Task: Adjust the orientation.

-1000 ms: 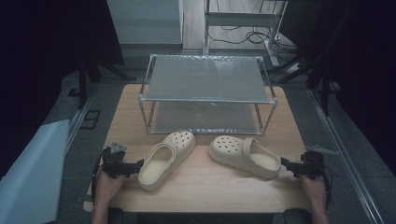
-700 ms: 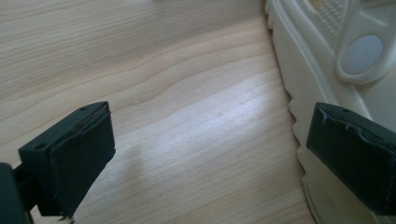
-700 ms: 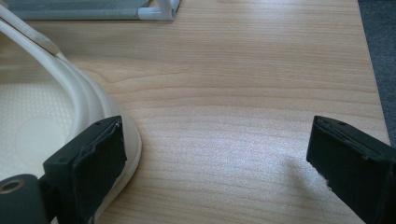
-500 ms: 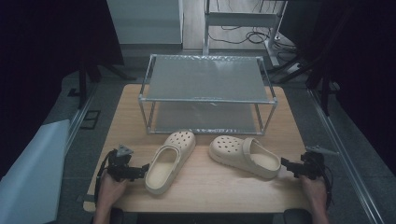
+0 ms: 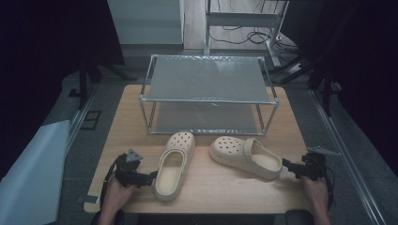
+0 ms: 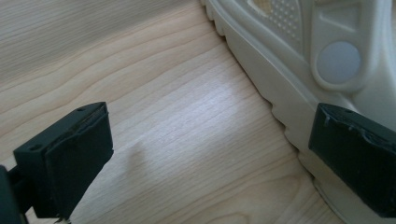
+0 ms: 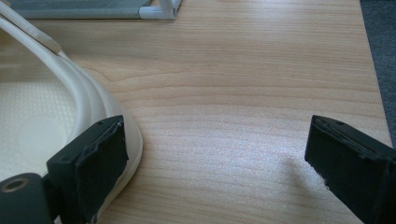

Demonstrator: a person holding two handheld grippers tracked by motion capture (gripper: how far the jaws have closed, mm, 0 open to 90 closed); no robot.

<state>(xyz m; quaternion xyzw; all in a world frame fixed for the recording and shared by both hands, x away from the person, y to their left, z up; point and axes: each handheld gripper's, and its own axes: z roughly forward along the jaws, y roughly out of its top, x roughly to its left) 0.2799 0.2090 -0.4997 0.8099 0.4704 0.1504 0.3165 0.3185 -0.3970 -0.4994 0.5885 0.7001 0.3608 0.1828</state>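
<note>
Table: a light wooden table (image 5: 225, 197) filled the middle of the high view, dark floor all round it.
Rack: a two-tier metal rack (image 5: 206, 93) stood at the centre of the frame toward the table's far edge; its top shelf and its lower shelf both held nothing.
Left clog: a cream clog (image 5: 173, 164) lay lower centre, just in front of the rack, perforated toe toward the rack, heel toward the bottom of the frame, opening up and nothing inside.
Right clog: a second cream clog (image 5: 246, 157) lay right of centre, toe toward the middle, heel toward the right edge, hollow also bare.
Clogs together: near each other at the toes, but apart.
Left gripper: there it was, lower left of the high view, the left gripper (image 5: 151, 177) in the person's left hand (image 5: 115, 194), tips just beside the left clog's heel side.
Left gripper close-up: jaws spread wide; bare wood between them, the clog's ribbed sole edge (image 6: 280, 84) running down the right side, the right jaw in front of it. Whether it touched, I couldn't tell.
Right gripper: lower right, the right gripper (image 5: 287, 164) in the right hand (image 5: 317, 192), tips at the right clog's heel.
Right gripper close-up: jaws wide apart, gripping nothing; the left jaw sat over the clog's heel rim (image 7: 98, 112), the right jaw over bare table, and a rack foot (image 7: 163, 8) showed at top left.
</note>
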